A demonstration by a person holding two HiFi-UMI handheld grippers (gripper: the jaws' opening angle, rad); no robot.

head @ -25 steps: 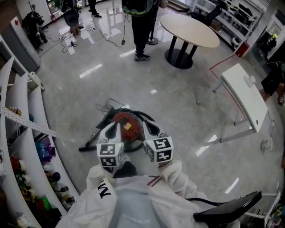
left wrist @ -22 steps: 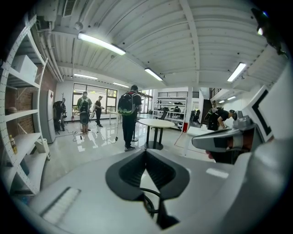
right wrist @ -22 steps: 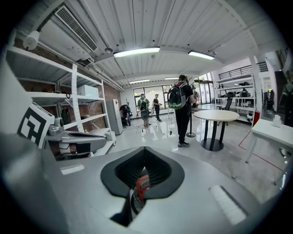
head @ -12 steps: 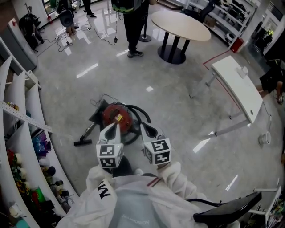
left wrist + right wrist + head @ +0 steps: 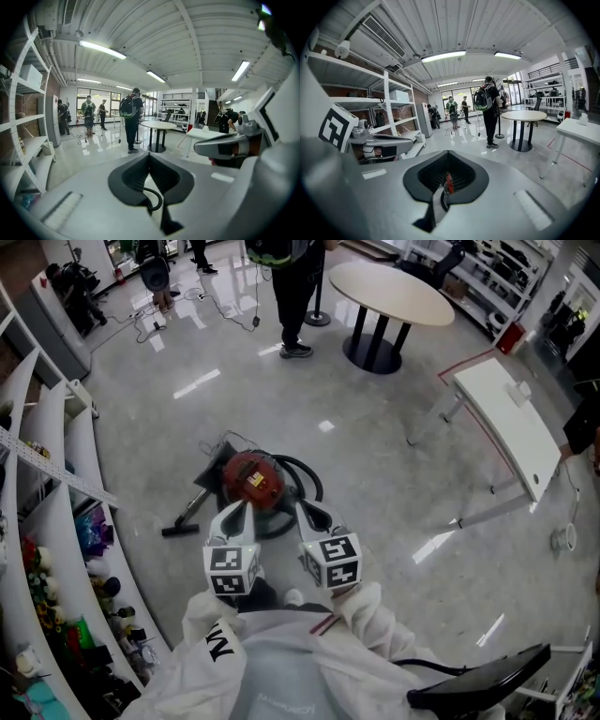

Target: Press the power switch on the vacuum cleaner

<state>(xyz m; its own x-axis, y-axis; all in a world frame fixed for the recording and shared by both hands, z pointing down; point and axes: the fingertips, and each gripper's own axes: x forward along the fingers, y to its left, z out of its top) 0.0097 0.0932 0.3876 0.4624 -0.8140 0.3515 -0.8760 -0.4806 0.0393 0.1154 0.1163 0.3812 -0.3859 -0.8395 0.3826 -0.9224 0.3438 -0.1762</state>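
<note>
The vacuum cleaner (image 5: 251, 478) is a round red canister lying on the floor, with a yellow label on top. A black hose (image 5: 307, 480) loops around it and its floor nozzle (image 5: 179, 529) lies to the left. Which part is the power switch I cannot tell. My left gripper (image 5: 241, 506) and right gripper (image 5: 304, 506) hang side by side just on the near side of the canister, above it, both shut and empty. In the left gripper view the left gripper (image 5: 149, 156) has its jaws meeting at the tip. The right gripper (image 5: 447, 153) shows a sliver of the red vacuum cleaner (image 5: 449, 183) through its lower gap.
White curved shelves (image 5: 52, 493) with small goods run along the left. A person (image 5: 292, 287) stands beyond the vacuum near a round table (image 5: 392, 289). A white desk (image 5: 511, 432) stands at the right and a black chair (image 5: 483, 683) at the bottom right.
The vacuum now lies slightly farther ahead of the gripper tips than one second ago, when it sat right under them. Both grippers stay shut side by side.
</note>
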